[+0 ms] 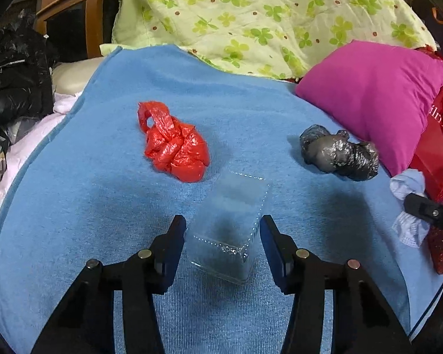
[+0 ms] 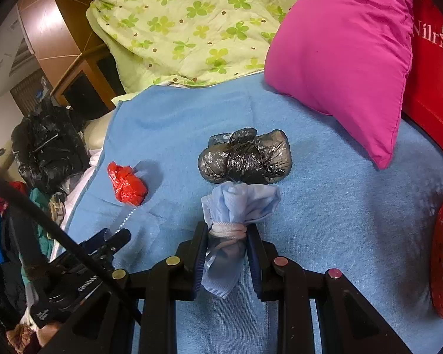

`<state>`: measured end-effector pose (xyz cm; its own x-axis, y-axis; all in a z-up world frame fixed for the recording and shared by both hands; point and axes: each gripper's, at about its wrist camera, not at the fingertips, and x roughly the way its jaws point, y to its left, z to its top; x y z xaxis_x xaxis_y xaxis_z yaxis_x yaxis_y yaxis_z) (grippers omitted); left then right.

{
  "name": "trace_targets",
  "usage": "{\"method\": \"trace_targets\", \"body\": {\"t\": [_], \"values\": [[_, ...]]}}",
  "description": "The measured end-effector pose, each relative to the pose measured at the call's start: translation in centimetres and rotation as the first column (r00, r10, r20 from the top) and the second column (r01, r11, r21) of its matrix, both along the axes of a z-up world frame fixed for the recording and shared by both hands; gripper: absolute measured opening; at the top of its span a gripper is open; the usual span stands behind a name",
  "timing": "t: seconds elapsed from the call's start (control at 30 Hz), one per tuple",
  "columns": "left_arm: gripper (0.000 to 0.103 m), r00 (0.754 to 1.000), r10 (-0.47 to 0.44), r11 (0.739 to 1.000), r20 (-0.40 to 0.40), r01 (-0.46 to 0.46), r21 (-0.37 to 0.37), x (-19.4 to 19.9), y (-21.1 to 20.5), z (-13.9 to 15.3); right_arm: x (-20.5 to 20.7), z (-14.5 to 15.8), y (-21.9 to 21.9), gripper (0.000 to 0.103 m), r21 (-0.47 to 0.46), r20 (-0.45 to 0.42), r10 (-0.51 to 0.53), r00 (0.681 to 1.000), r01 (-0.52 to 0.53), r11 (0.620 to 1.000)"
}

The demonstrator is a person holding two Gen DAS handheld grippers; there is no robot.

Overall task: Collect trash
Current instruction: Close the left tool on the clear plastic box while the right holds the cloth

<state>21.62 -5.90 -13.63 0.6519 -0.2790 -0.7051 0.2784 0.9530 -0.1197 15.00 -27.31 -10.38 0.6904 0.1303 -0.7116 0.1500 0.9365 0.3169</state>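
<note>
Two knotted bags (image 1: 174,143) (red, grey) | left claw (image 1: 223,230) apart around clear box (image 1: 230,230) | right claw (image 2: 226,236) clamped on mask (image 2: 233,221)

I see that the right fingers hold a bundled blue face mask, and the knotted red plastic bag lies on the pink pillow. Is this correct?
Not quite. The right gripper does hold the bundled blue mask, but the knotted red bag lies on the blue blanket, apart from the pink pillow. The left wrist view shows this.

blue towel (image 1: 103,206) covers the bed, pink pillow (image 1: 375,100) at its far right edge, clover quilt (image 1: 265,14) bunched behind both, black jacket (image 1: 11,73) heaped off the left side, wood cabinet (image 1: 73,14) behind it.
</note>
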Motion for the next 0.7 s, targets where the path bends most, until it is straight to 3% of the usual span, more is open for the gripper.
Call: {"method": "trace_targets", "body": {"t": [0.33,0.7], "values": [[0.053,0.995,0.014,0.996,0.103,-0.022,0.081,-2.5,0.5,2.0,-0.1,0.1,2.1,0.028,-0.038,0.017,0.035,0.999,-0.034,0.999],[0.053,0.991,0.033,0.991,0.130,-0.049,0.128,-3.5,1.0,2.8,-0.5,0.5,3.9,0.028,-0.082,0.029,0.069,0.997,-0.067,0.994]]}}
